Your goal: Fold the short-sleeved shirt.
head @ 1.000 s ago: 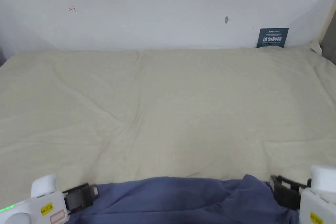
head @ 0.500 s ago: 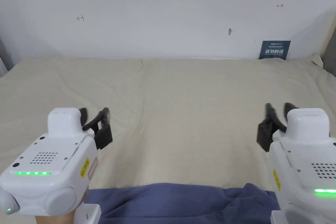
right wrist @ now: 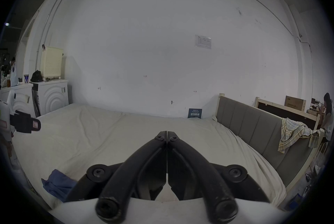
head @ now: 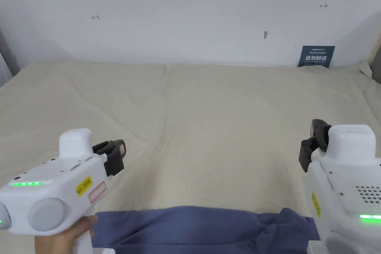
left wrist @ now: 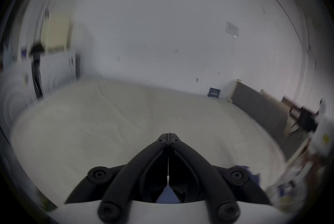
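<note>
the blue shirt [head: 208,228] is cut off at the bed's [head: 208,124] near edge; left tongs [left wrist: 168,134] and right tongs [right wrist: 167,132] are held clenched, empty, above it.

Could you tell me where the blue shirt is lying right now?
In the head view, the blue shirt lies bunched at the bed's near edge, below and between both raised grippers.

Shirt [head: 208,228] on bed [head: 208,124] near edge, between left claw [head: 113,154] and right claw [head: 314,147]

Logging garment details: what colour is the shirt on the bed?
Plain blue-purple shirt, best seen in the head view.
</note>
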`<control>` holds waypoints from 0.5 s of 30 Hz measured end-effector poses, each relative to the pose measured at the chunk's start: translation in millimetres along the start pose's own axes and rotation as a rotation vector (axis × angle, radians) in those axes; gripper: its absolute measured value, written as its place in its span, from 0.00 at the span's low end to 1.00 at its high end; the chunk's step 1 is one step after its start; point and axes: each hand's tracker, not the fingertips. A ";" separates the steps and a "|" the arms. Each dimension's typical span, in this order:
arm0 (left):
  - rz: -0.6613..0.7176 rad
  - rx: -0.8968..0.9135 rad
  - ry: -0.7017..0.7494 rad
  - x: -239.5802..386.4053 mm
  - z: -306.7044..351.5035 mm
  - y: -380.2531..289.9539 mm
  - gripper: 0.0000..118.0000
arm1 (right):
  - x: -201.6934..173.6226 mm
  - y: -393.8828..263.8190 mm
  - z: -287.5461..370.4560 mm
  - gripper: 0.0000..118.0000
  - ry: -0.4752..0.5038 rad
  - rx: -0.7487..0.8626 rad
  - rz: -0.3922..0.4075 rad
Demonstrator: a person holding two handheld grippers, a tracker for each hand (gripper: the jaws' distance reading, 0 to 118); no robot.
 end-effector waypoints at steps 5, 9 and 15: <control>0.328 -0.242 -0.195 -84.4 -3.1 -17.7 0.00 | -4.1 -4.9 -5.0 0.00 0.013 -0.038 0.018; 0.352 -0.385 -0.143 -138.6 -1.6 -40.0 0.00 | -9.4 -9.5 -9.7 0.00 0.018 -0.062 0.032; 0.399 -0.516 -0.027 -196.0 -10.3 -76.7 0.54 | -22.3 -18.4 -19.0 0.00 0.016 -0.106 0.048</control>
